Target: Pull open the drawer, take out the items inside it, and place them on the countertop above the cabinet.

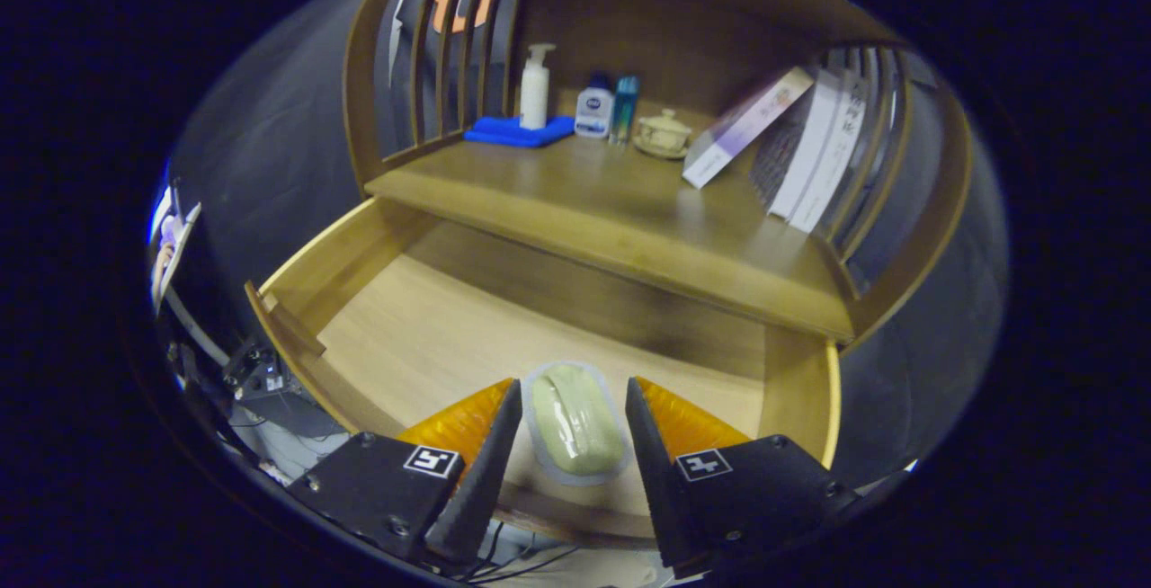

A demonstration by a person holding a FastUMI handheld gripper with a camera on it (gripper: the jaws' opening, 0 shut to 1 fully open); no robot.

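The soap bar, pale green, glossy and sealed in a clear wrapper, lies on the floor of the pulled-open wooden drawer, the one item in it. It sits between the fingers of the gripper, which stand apart without touching it. On the countertop beyond: one pump bottle, one blue cloth, two small bottles, one lidded cup, several leaning books.
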